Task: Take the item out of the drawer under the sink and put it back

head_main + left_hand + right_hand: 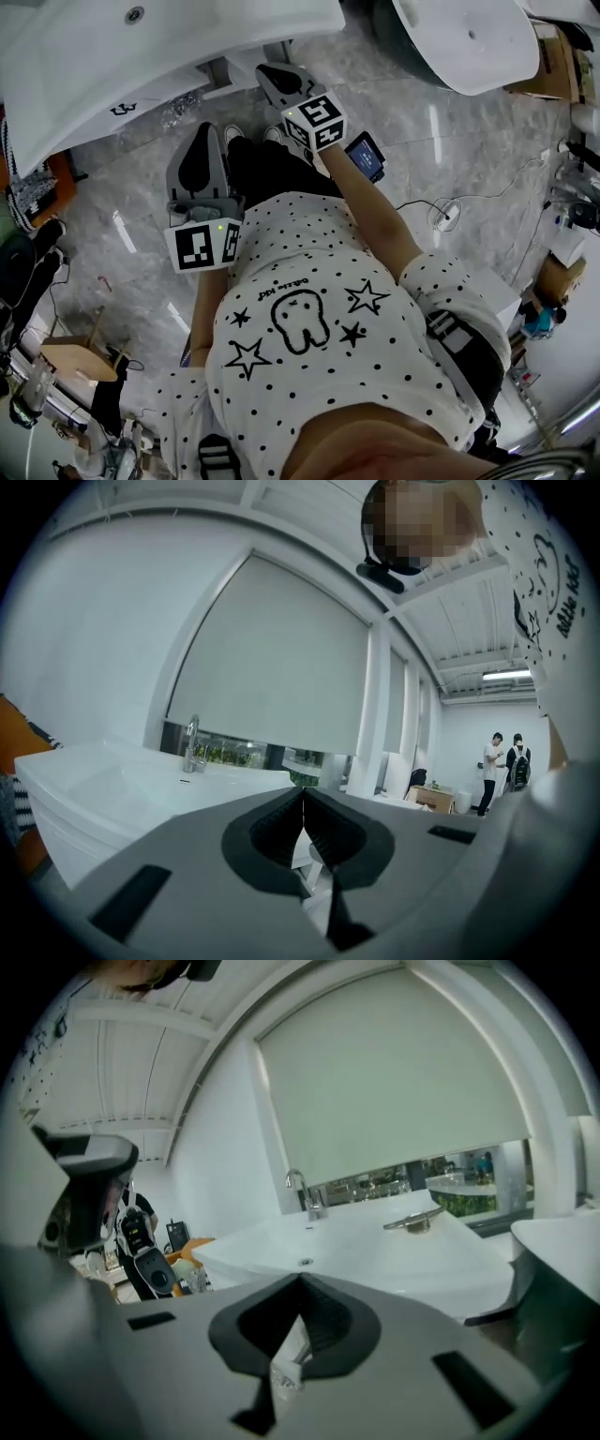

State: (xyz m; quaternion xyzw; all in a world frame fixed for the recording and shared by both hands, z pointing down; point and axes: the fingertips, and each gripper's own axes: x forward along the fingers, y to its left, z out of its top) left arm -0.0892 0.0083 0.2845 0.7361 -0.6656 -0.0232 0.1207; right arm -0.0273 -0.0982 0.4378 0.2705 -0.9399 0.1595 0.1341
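Gleaming smooth white angular sink (pixel 187 47)

1. Floor (pixel 450 159) – grey marbled tile, glossy, with pale streaks of reflected light.
2. Cable (pixel 487 202) trails across the tiles at the right, ending in a loose loop.
3. Large white tub (pixel 469 37) at the top right of the head view.
4. Roller blind (pixel 281 658) drawn most of the way down – a strip of greenery shows below it.
5. Two people (pixel 502 771) stand at the far end of the room, near a low cardboard box (pixel 433 797).
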